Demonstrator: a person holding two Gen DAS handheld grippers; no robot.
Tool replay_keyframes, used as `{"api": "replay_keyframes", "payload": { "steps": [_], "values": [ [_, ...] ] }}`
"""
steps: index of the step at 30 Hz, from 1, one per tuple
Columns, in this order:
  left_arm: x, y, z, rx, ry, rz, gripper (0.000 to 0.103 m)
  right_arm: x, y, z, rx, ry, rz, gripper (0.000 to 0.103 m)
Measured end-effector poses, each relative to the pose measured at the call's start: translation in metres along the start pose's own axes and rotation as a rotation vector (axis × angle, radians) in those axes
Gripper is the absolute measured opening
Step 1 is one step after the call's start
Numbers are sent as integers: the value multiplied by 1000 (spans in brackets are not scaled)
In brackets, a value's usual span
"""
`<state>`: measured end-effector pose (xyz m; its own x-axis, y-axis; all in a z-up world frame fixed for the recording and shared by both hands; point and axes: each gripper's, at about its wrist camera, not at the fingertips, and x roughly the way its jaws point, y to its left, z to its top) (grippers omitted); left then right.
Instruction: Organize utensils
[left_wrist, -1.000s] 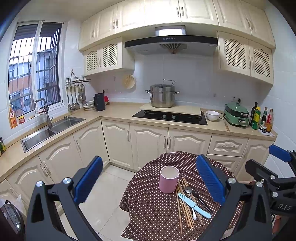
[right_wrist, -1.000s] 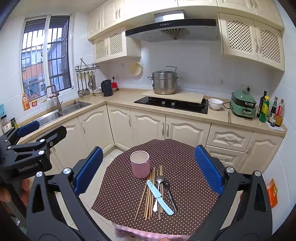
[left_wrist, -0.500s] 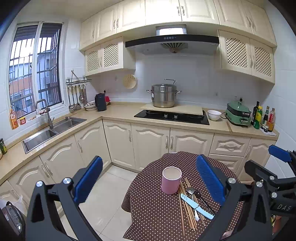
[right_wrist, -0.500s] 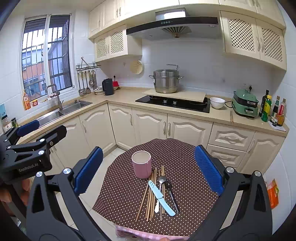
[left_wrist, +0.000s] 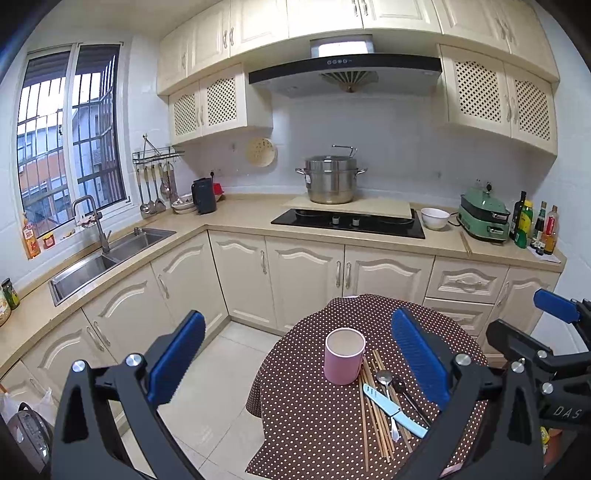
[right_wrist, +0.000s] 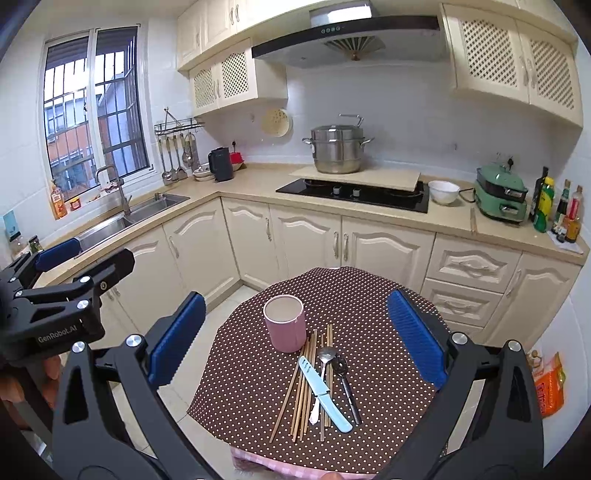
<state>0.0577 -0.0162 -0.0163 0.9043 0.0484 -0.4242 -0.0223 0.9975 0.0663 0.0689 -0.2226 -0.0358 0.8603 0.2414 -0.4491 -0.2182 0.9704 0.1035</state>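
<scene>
On the counter, covered with a dotted cloth, a pink cup is seen upright and empty, a little left of the middle. Just beside it, toward the near edge, the utensils are laid in one loose bundle: chopsticks, a blue knife across them, a spoon and a dark spoon. Their long axes run roughly from the near edge toward the far edge, so they point almost along the line of view of the right camera. The knife is slanted, with its handle toward the near right.

The right hand-held gripper is held wide, with nothing between its jaws, and it hovers above the near edge; the bundle is seen directly ahead and below it. The left hand-held gripper is also wide and empty, and it is placed more to the left, so the cup lies ahead of it and the bundle to its right.

It is judged that the right side is nearer to the utensils. To take one across its thin width, the jaws should be lowered and closed from side to side.
</scene>
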Motion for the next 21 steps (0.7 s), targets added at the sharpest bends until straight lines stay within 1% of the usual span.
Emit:
{"api": "replay_keyframes", "payload": {
  "steps": [2,7,12,14,18,21],
  "values": [
    [6,-5,3,-2,9,9,99,8,-8,3,-12,19,9,97],
    [28,-29,9,-3,71,28,99,27,-35,7,-27,62,41,97],
    [57,-53,11,-27,145,53,99,49,-70,8,-60,113,32,97],
    [70,-63,11,-42,179,66,99,59,-87,9,-72,150,39,97],
    [95,-79,6,-84,256,74,99,77,-114,8,-93,190,50,97],
    [113,-88,-3,-99,317,83,99,99,-134,0,-109,259,81,97]
  ]
}}
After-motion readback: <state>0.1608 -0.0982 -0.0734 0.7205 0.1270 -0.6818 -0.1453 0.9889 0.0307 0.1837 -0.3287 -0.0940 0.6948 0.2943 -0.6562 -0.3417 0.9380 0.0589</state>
